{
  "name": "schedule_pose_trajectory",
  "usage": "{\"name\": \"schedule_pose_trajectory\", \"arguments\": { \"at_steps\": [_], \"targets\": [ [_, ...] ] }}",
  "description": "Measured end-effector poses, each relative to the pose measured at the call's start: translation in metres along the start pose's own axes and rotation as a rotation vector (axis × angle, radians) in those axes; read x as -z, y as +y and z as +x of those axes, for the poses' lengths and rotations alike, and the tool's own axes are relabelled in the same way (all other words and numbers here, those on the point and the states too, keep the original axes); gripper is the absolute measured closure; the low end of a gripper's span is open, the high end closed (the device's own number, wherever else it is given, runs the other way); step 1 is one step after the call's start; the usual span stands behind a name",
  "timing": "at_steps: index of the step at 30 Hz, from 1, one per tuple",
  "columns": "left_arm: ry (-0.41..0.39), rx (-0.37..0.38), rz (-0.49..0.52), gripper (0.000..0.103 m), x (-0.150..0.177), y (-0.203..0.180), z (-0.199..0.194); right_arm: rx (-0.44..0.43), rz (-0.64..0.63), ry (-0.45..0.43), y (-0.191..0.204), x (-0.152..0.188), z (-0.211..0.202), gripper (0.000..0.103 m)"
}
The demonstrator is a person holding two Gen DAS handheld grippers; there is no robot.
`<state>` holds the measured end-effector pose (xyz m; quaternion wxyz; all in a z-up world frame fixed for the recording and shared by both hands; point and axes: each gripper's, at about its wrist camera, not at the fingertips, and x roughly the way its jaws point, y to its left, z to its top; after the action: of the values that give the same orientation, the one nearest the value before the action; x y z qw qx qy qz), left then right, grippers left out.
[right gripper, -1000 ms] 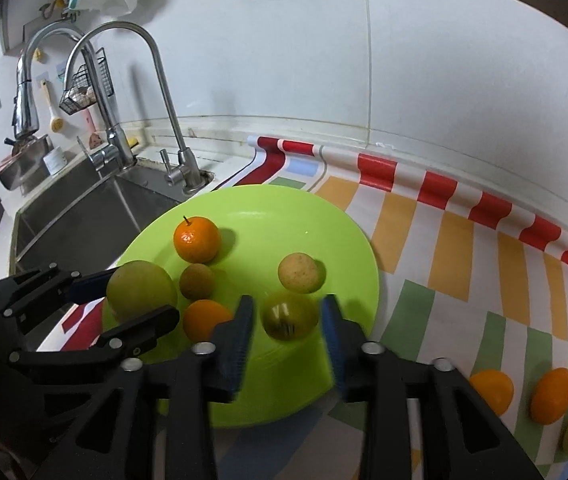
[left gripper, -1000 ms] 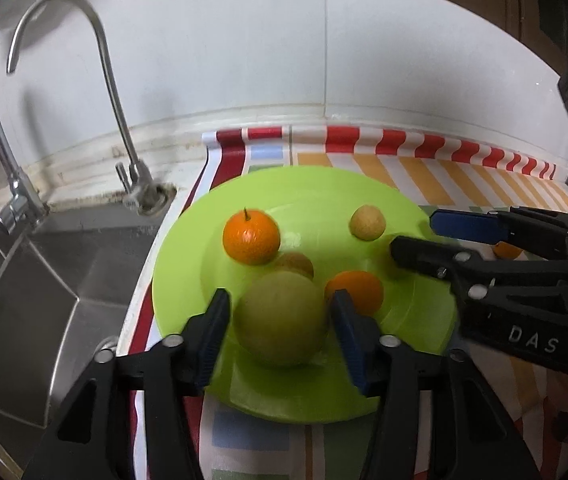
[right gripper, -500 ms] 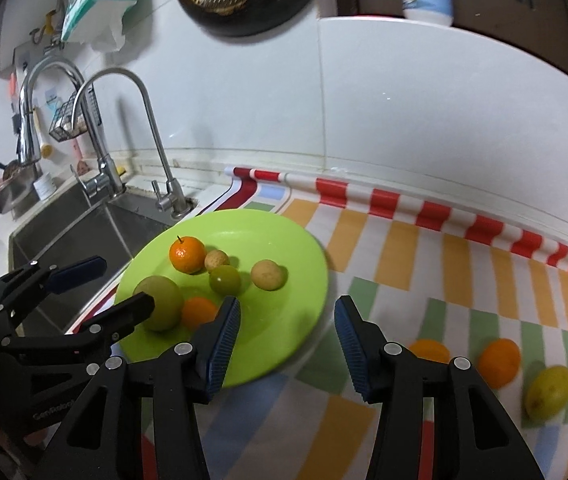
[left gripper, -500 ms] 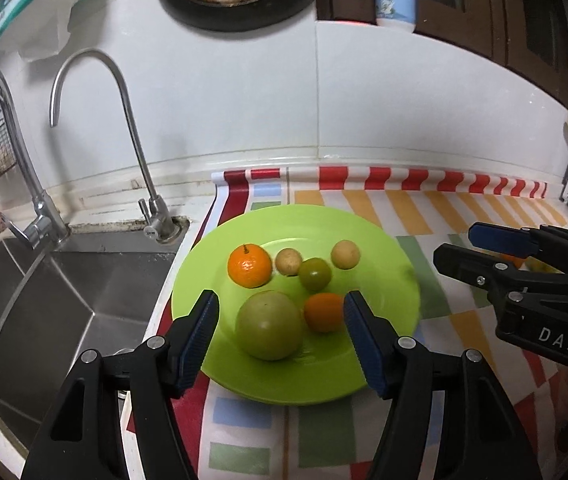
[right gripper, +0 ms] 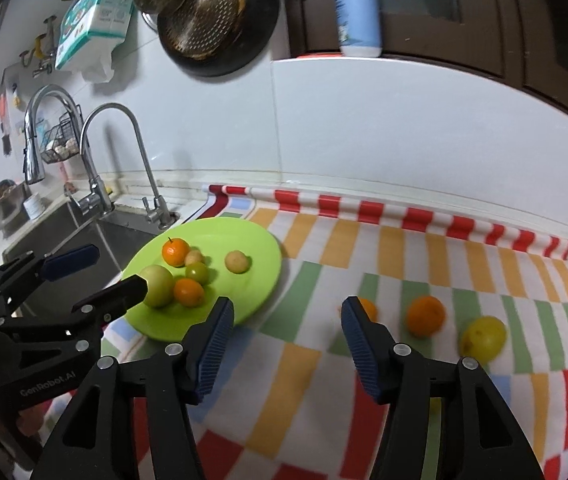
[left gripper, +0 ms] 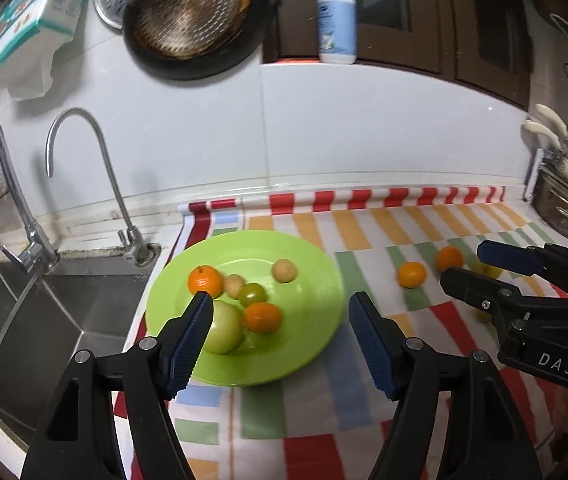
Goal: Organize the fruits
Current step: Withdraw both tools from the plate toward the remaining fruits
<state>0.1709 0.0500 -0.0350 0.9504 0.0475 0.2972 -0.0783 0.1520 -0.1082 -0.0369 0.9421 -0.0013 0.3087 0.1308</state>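
Observation:
A lime green plate [left gripper: 303,292] [right gripper: 260,256] on the striped cloth holds several fruits: a large green apple [left gripper: 226,328] [right gripper: 158,285], two oranges [left gripper: 205,280] [left gripper: 263,317], a small green fruit [left gripper: 252,294] and two small yellowish ones. Two oranges [right gripper: 425,315] [left gripper: 411,274] and a yellow lemon [right gripper: 483,338] lie on the cloth to the right. My left gripper [left gripper: 282,344] is open and empty, raised in front of the plate. My right gripper [right gripper: 287,340] is open and empty above the cloth, with one orange [right gripper: 367,310] just behind its right finger.
A steel sink [left gripper: 44,320] with two faucets [left gripper: 84,168] lies left of the plate. A white tiled wall stands behind, with a pan [left gripper: 188,20] hanging and a soap bottle [left gripper: 336,16] on the ledge. A metal pot [left gripper: 567,208] stands far right.
Both grippers have opened, released their fruits on the plate, and pulled back and up. The green apple and the small green fruit now rest on the plate.

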Motion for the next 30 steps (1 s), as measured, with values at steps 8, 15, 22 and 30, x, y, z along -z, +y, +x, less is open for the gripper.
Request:
{"name": "schedule_pose_trajectory", "arguments": {
  "at_steps": [8,15,22,30],
  "targets": [
    [-0.042,0.060,0.041,0.031,-0.004,-0.024,-0.022,0.059,0.044,-0.018,-0.015,0.015,-0.035,0.046],
    [-0.057,0.092,0.071,0.030,-0.007,-0.038,-0.028,0.122,0.074,-0.049,-0.028,0.022,-0.055,0.046],
    [-0.069,0.121,0.107,0.030,-0.013,-0.046,-0.025,0.183,0.115,-0.071,-0.039,0.027,-0.064,0.046],
    [-0.064,0.154,0.154,0.030,-0.018,-0.055,-0.007,0.232,0.163,-0.061,-0.051,0.035,-0.058,0.046]
  ]
}}
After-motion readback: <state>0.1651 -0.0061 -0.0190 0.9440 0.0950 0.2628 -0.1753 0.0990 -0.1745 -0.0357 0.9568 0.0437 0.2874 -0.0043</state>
